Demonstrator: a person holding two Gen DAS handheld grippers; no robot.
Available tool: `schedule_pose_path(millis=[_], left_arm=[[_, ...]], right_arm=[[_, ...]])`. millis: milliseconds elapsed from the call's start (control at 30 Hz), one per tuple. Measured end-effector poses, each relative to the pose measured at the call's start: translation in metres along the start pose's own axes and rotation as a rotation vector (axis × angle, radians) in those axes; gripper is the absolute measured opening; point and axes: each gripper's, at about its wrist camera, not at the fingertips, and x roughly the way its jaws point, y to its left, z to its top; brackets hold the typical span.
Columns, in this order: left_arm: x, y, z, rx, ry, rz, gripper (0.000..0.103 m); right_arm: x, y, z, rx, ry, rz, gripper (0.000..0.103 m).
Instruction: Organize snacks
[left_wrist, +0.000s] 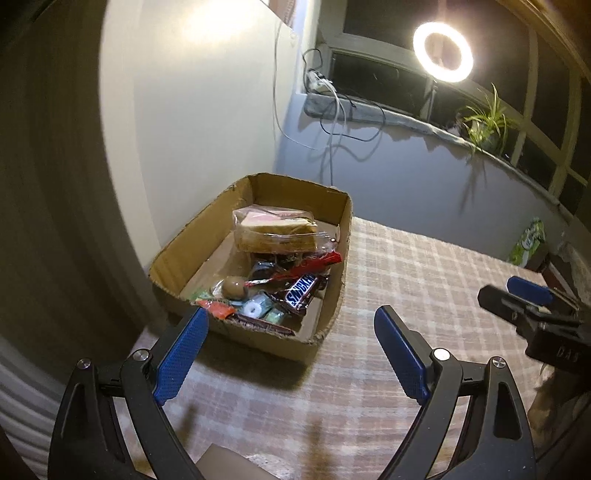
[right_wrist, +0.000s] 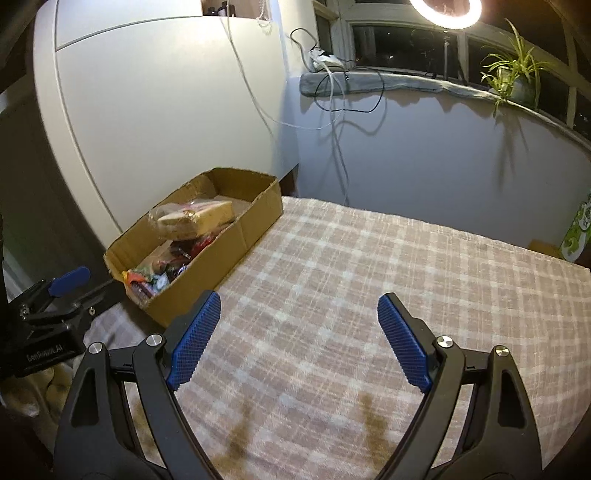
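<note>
Both grippers hang over a checked cloth (right_wrist: 351, 295) that covers the worktop. On the left side, the left gripper (left_wrist: 291, 321) has its blue fingers (left_wrist: 181, 354) spread wide and holds nothing; it is just in front of a cardboard box (left_wrist: 341, 258). Inside the box lie the snacks: a wrapped sandwich (left_wrist: 275, 230) at the far end, then a Snickers bar (left_wrist: 301, 291) and small candies (left_wrist: 255, 308) at the near end. To the right, the right gripper (right_wrist: 299, 317) is also wide open and empty, above bare cloth. On the windowsill behind stand a ring light (left_wrist: 443, 51) and a plant (left_wrist: 484, 125).
</note>
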Motion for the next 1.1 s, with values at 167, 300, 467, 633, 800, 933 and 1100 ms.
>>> schedule_pose_path(millis=[167,300,467,633,800,933,1100], left_arm=[[-0.017,-0.008,0.001,-0.039,-0.039,0.061,0.092],[-0.028,-0.018,0.002,-0.061,-0.050,0.081,0.091],[-0.033,-0.024,0.004,-0.055,-0.061,0.091,0.092],[-0.034,-0.023,0.002,-0.044,-0.067,0.091,0.092],[-0.033,-0.020,-0.001,-0.039,-0.062,0.084,0.092],[-0.034,-0.017,-0.004,-0.045,-0.059,0.075,0.092],[-0.035,-0.013,-0.005,-0.037,-0.072,0.073,0.092]], right_arm=[[-0.013,-0.002,-0.003,-0.070,-0.014,0.030,0.089],[-0.024,-0.009,-0.003,-0.084,-0.017,0.065,0.089],[-0.026,-0.018,-0.004,-0.088,-0.009,0.068,0.089],[-0.029,-0.022,-0.004,-0.064,-0.025,0.062,0.089],[-0.030,-0.017,-0.007,-0.057,-0.034,0.051,0.089],[-0.028,-0.014,-0.011,-0.059,-0.025,0.042,0.089],[-0.025,-0.013,-0.009,-0.066,-0.020,0.037,0.089]])
